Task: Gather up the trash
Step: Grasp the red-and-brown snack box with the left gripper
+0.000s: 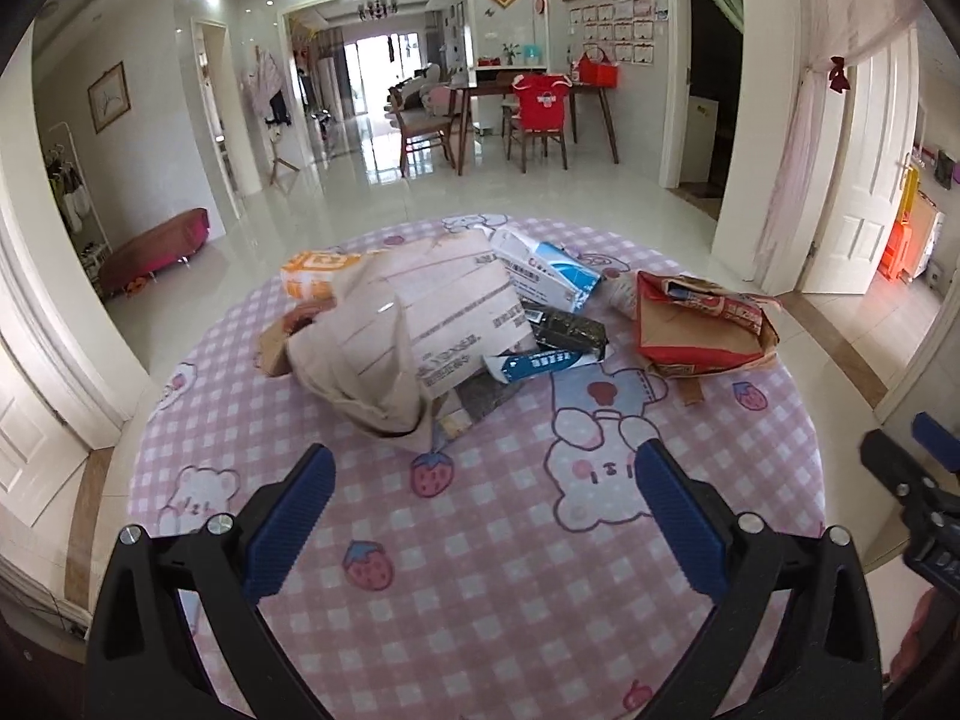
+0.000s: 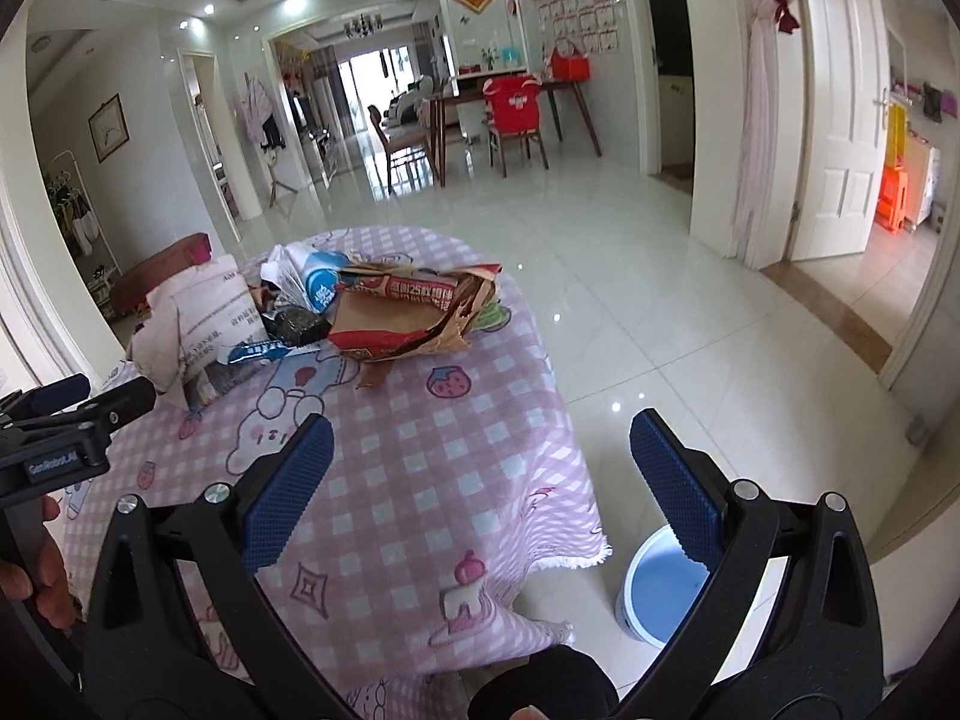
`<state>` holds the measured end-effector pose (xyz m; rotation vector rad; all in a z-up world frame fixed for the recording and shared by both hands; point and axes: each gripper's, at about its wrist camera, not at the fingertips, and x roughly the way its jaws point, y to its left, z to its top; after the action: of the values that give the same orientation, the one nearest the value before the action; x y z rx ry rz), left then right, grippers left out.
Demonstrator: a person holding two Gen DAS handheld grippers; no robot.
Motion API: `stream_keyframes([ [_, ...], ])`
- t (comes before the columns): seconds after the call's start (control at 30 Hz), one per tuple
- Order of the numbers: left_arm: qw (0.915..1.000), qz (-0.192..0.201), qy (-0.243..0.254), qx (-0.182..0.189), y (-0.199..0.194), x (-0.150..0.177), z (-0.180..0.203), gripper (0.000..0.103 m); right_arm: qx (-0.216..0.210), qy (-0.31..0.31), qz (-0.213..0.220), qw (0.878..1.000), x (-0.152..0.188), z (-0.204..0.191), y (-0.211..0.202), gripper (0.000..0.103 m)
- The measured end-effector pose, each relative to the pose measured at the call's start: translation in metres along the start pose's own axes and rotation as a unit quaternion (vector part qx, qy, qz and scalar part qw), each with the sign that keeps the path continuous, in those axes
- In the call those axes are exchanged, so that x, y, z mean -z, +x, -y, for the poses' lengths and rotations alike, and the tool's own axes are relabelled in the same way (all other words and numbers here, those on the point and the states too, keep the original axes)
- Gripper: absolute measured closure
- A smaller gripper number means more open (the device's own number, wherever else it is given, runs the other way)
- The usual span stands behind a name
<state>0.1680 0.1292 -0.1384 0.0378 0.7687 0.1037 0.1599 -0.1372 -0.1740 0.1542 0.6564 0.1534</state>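
Trash pile (image 1: 456, 324) on table (image 1: 690, 540), both tools empty, agape.

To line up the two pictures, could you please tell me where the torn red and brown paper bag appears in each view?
Left wrist view: torn red and brown paper bag at centre-right, on the pink checked tablecloth.
Right wrist view: the bag at centre-left, upper half.
Shared landmark: the red chair cover at the dining table behind.

Left gripper (image 1: 483, 483) level, jaws spread wide, empty, right gripper (image 2: 480, 450) alongside, jaws likewise wide, empty, hand (image 2: 42, 576) gripping left handle.
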Motion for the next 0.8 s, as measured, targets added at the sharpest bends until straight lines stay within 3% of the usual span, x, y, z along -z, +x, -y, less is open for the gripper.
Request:
stream_keyframes([
  [0.17,0.9997,0.003,0.024,0.007,0.018,-0.01,0.018,0.005,-0.007,-0.008,-0.007,1.0,-0.013,-0.004,0.026,0.006],
  [0.3,0.9951,0.026,0.094,0.017,0.027,-0.031,0.051,0.005,0.007,0.004,-0.009,1.0,-0.024,0.006,0.04,0.006],
  [0.5,0.9735,0.042,0.222,0.038,0.056,-0.056,0.112,0.005,0.038,0.039,-0.011,0.998,-0.028,0.046,0.052,0.006],
  [0.6,0.9663,0.03,0.245,0.071,0.073,-0.065,0.13,0.005,0.041,0.06,-0.011,0.997,-0.031,0.068,0.056,0.006],
  [0.67,0.9581,0.03,0.276,0.072,0.083,-0.068,0.143,0.005,0.041,0.069,-0.011,0.997,-0.032,0.077,0.059,0.006],
  [0.8,0.9507,0.006,0.296,0.091,0.105,-0.072,0.151,0.006,0.03,0.08,-0.012,0.996,-0.033,0.089,0.066,0.006],
])
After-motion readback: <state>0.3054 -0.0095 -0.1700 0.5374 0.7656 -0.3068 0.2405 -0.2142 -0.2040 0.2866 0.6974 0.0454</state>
